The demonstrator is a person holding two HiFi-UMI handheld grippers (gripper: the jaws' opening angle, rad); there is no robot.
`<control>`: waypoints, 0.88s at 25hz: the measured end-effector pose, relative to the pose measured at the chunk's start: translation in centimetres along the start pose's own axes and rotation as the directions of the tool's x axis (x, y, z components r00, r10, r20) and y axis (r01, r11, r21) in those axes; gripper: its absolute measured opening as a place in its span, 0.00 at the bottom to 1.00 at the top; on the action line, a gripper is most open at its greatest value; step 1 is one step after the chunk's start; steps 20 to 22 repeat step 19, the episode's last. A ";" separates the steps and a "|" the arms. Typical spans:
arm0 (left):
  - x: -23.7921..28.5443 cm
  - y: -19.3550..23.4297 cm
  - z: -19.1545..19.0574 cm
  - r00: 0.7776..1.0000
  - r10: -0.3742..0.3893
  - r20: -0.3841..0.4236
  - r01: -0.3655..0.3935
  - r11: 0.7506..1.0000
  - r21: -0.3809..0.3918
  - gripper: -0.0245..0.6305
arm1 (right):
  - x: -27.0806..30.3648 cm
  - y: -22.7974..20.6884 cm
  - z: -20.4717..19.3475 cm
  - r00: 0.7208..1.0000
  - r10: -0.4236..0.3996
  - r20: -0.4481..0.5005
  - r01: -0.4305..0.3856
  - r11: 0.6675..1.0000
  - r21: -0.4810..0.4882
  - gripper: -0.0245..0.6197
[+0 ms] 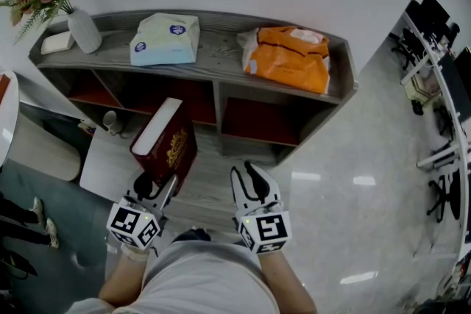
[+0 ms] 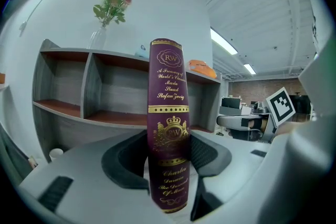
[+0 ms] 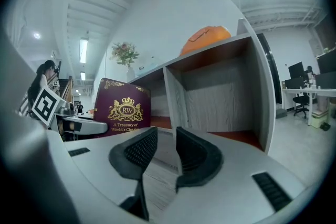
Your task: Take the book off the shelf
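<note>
A thick maroon book (image 1: 165, 140) with gold lettering is out in front of the grey shelf unit (image 1: 221, 62), tilted with its top edge toward the shelf. My left gripper (image 1: 158, 184) is shut on the book's lower end. In the left gripper view the book's spine (image 2: 169, 123) stands upright between the two black pads (image 2: 128, 160). My right gripper (image 1: 254, 184) is just right of the book and not touching it. Its pads (image 3: 139, 149) stand a narrow gap apart with nothing between them, and the book's cover (image 3: 122, 107) shows to their left.
On top of the shelf unit are a white vase of flowers (image 1: 83, 29), a pale packet (image 1: 165, 39) and an orange bag (image 1: 291, 59). A white cup (image 1: 110, 120) sits on the floor at the shelf's left. Desks and office chairs (image 1: 434, 48) line the right side.
</note>
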State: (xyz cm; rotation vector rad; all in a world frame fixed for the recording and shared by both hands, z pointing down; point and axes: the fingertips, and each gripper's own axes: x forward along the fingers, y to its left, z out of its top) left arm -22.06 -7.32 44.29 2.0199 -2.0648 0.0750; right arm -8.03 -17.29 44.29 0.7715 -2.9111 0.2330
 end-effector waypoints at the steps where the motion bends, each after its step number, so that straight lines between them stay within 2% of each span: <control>1: 0.0 0.0 0.0 1.000 -0.002 -0.002 0.002 1.000 -0.001 0.37 | 0.0 -0.1 0.0 1.000 -0.003 -0.001 0.003 1.000 0.002 0.21; 22: -0.2 0.4 -0.5 1.000 -0.001 -0.016 0.001 1.000 -0.006 0.37 | 0.0 -0.3 -0.4 1.000 -0.014 -0.019 0.014 1.000 -0.002 0.21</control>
